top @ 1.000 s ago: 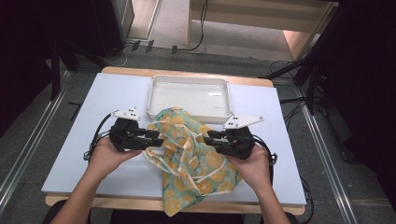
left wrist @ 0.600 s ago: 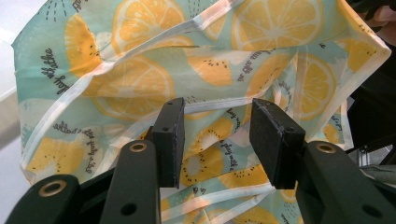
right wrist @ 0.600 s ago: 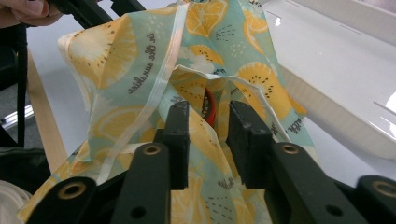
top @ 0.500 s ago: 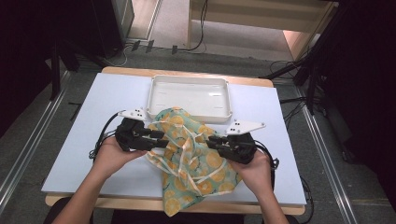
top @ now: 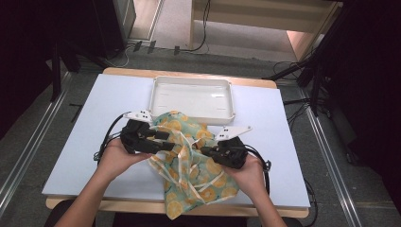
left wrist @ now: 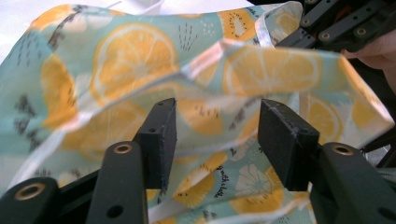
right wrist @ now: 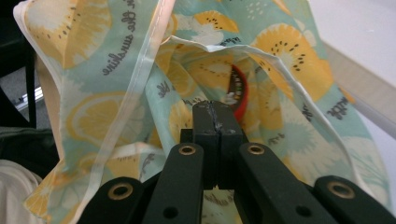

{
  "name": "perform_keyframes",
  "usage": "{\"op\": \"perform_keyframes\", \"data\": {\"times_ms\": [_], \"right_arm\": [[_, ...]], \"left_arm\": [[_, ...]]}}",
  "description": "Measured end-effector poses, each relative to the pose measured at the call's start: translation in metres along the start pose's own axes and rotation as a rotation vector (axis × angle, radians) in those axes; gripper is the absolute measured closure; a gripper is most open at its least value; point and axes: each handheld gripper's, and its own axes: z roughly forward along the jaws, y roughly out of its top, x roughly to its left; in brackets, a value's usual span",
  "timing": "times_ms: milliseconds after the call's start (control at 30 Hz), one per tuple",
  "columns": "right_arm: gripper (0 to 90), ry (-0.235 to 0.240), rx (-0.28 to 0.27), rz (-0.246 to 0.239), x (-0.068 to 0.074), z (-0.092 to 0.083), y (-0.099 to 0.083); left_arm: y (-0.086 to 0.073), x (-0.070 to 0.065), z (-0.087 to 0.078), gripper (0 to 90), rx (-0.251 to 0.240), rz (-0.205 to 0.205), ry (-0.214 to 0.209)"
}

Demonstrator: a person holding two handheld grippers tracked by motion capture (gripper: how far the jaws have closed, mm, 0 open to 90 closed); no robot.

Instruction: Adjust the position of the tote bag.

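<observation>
So we had the citrus-print cloth bag (top: 191, 163) lying in the middle of the white table (top: 90, 142), on the near side of the empty white tray (top: 191, 97), with its long axis running from the tray back toward the near edge and its lower end hanging just over that edge. Our left gripper (top: 163, 142) came in from the left with its jaws spread wide, and in the left gripper view (left wrist: 215, 140) a raised fold of the fabric sat right between and beyond them, nothing pinched yet. Our right gripper (top: 205, 151) came in from the right with jaws pressed together; in the right gripper view (right wrist: 215, 123) we couldn't really tell if any fabric was caught in them or just draped around. Something red (right wrist: 239, 95) peeked out from inside the bag's mouth just past those tips. We figured the left one was better placed to grab next, since the hem lay straight ahead of its open jaws.
</observation>
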Motion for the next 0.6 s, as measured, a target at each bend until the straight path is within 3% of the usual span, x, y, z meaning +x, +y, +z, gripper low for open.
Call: {"op": "perform_keyframes", "data": {"times_ms": [200, 333, 500, 600], "right_arm": [[90.0, 0.012, 0.008, -0.004, 0.004, 0.005, -0.001], [90.0, 0.012, -0.001, -0.005, 0.004, 0.005, 0.0], [90.0, 0.01, 0.005, 0.006, 0.003, 0.006, -0.001], [90.0, 0.009, 0.005, 0.008, 0.002, 0.006, -0.001]], "left_arm": [[-0.003, 0.002, 0.009, 38.0, -0.011, 0.001, -0.024], [-0.006, -0.001, 0.02, 35.5, 0.003, 0.024, -0.027], [-0.009, -0.002, 0.035, 31.9, 0.018, 0.031, -0.015], [-0.012, -0.002, 0.042, 34.9, 0.051, 0.054, 0.033]]}}
